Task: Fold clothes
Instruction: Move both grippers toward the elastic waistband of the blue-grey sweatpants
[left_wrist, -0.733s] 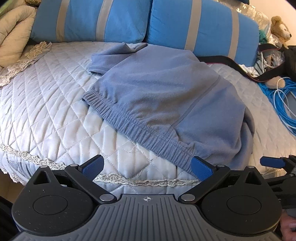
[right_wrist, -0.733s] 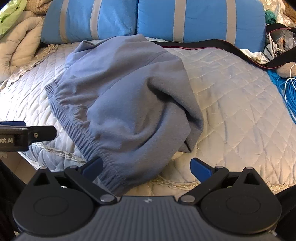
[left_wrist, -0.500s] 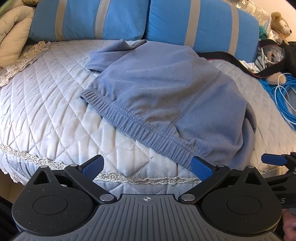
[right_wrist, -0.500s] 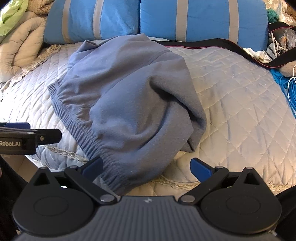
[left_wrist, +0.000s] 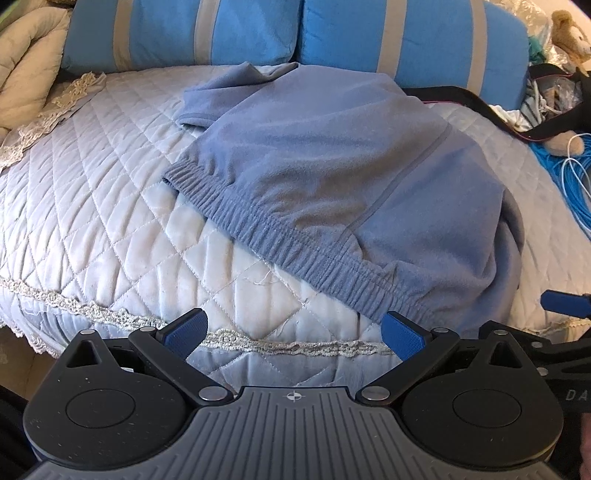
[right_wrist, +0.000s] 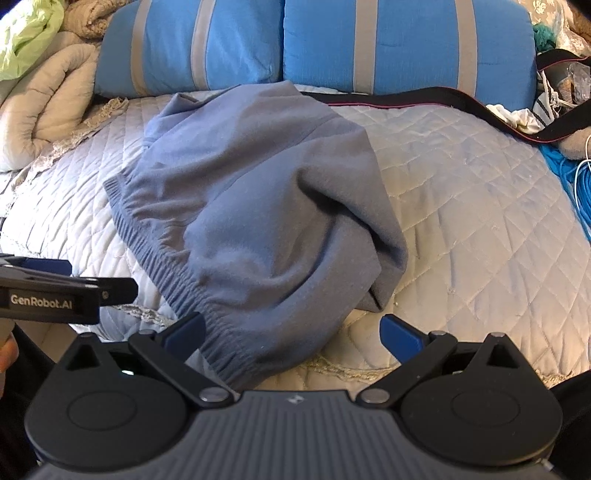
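1. Bed (left_wrist: 92, 221): covered by a pale quilted spread with a lace trim along the near edge. It carries everything listed below.
2. Pillows (right_wrist: 406, 40): two blue pillows with grey stripes stand side by side along the far edge of the bed.
3. Blanket (right_wrist: 48, 107): a beige padded blanket is bunched at the far left corner, with a light green cloth above it.
4. Garment (left_wrist: 332, 177): a grey-blue fleece piece with an elastic waistband lies loosely folded on the middle of the bed. The waistband (right_wrist: 177, 280) runs on a slant towards the near edge; the far end reaches almost to the pillows. The right side is doubled under in a thick fold.
5. Strap (right_wrist: 424, 99): a black strap with a pink edge lies across the spread behind the garment, towards the right.
6. Cable (left_wrist: 569, 192): a coil of blue cable rests at the right edge, beside a heap of small items that cannot be made out.
7. Left gripper (left_wrist: 293, 334): jaws spread fully wide, holding nothing. It hangs over the near edge of the bed; its right pad sits just beside the near end of the waistband.
8. Right gripper (right_wrist: 291, 334): jaws spread fully wide, holding nothing. The near corner of the garment lies between the jaws, by the left pad; contact cannot be confirmed.
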